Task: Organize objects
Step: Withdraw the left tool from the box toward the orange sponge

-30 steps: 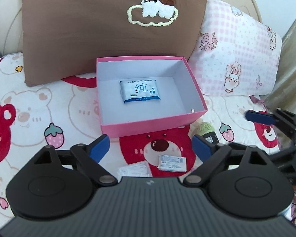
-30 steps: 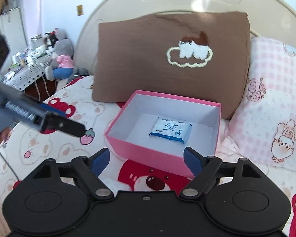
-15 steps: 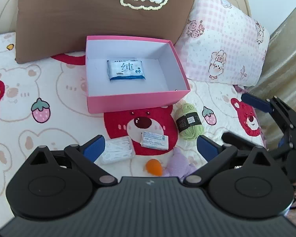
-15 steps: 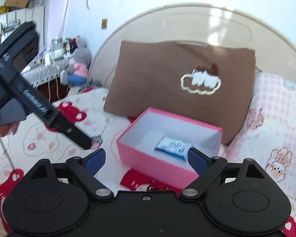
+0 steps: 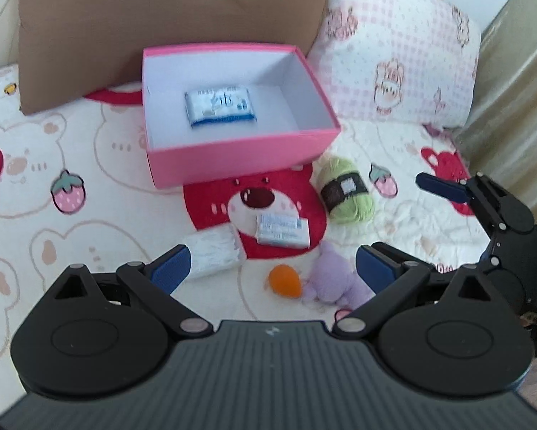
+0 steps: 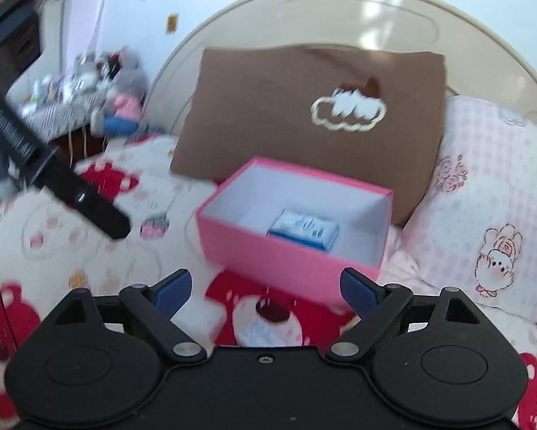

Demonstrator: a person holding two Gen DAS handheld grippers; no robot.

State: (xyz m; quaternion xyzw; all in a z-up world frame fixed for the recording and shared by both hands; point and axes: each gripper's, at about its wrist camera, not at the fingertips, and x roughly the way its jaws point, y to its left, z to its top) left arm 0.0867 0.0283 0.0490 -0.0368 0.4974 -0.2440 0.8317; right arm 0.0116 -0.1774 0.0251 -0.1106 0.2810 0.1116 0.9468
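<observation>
A pink box (image 5: 232,157) (image 6: 286,254) lies open on the bed with a blue-and-white tissue pack (image 5: 220,107) (image 6: 304,229) inside. In front of it lie a green yarn ball (image 5: 347,188), a small white-and-blue packet (image 5: 282,229), a clear white pouch (image 5: 214,254), an orange toy (image 5: 285,281) and a purple plush (image 5: 331,279). My left gripper (image 5: 272,268) hangs open above these loose items, holding nothing. My right gripper (image 6: 264,292) is open and empty near the box's front; one of its fingers (image 5: 442,186) shows at the right of the left wrist view.
A brown pillow (image 5: 161,28) and a pink checked pillow (image 5: 404,57) stand behind the box. A beige curtain (image 5: 512,100) hangs at the right. The headboard (image 6: 340,18) curves behind, and a cluttered side table with plush toys (image 6: 118,107) stands beyond the bed's left side.
The left gripper pulled back and lower, bringing the yarn, orange toy and purple plush into view. The right gripper also sank and drew back from the box. Both stayed open.
</observation>
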